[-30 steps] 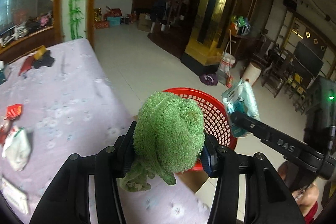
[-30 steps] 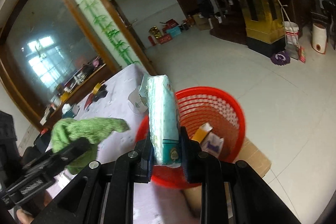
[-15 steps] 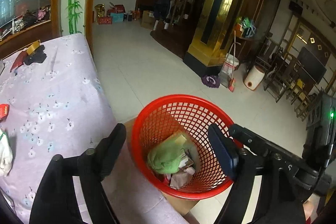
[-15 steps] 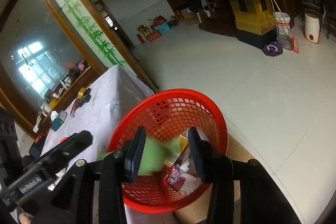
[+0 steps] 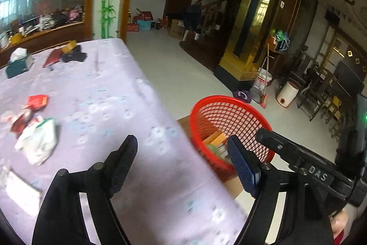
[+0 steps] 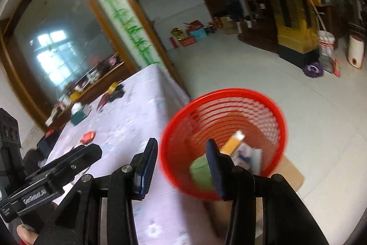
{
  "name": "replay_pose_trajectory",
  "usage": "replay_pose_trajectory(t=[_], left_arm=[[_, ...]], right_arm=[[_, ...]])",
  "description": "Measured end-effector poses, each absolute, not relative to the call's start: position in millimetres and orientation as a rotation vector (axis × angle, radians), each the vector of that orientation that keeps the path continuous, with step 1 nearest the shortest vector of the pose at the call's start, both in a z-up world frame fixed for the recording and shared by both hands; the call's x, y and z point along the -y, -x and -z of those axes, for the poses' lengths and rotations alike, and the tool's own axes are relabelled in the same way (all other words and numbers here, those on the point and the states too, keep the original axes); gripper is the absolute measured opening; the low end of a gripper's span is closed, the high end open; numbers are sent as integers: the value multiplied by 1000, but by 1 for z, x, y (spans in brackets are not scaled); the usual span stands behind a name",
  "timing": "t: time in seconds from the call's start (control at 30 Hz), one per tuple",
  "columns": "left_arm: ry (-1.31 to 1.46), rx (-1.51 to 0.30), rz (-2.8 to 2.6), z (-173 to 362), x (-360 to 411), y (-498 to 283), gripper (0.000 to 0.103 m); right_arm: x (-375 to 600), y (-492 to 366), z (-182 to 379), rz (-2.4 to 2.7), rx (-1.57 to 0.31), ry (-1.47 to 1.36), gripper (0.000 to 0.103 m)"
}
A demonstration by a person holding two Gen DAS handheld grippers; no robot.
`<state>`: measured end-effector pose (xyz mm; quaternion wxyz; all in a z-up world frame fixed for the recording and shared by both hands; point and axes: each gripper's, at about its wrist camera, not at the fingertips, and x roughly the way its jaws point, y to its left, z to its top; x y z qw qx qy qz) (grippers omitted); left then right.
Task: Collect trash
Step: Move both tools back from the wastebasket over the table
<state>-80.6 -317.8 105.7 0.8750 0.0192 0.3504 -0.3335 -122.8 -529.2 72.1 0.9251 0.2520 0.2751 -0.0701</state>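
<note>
1. The counter (image 5: 110, 88), under a lilac flowered cloth, carries loose trash at the frame's left: a crumpled white-and-green bag (image 5: 37, 141) and a red wrapper (image 5: 37, 101). Light pieces could slide away under a hasty grab.
2. The red mesh plastic basket (image 6: 270, 114), lower centre, sits beside the counter's edge; a knock could tip it.
3. Left hand-held gripper (image 5: 181, 165): jaws apart, empty. Right hand-held gripper (image 6: 181, 167): jaws just opened, empty.

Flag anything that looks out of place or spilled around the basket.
Nothing is spilled beside the red basket; the green cloth and cartons lie inside it. Loose wrappers still litter the table, away from the basket.
</note>
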Motion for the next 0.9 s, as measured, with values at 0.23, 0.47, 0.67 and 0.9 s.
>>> replay_pose_trajectory(t=[0.23, 0.47, 0.67, 0.9], left_arm=[[18, -740, 556, -106, 224, 89, 79], [104, -760, 335, -91, 111, 89, 79], [183, -762, 180, -72, 34, 61, 79], [200, -848, 223, -40, 26, 19, 65]], right_arm=[[464, 101, -67, 5, -630, -439, 47], [417, 89, -62, -96, -671, -376, 47], [389, 82, -60, -147, -695, -337, 47], [360, 62, -59, -212, -740, -301, 47]])
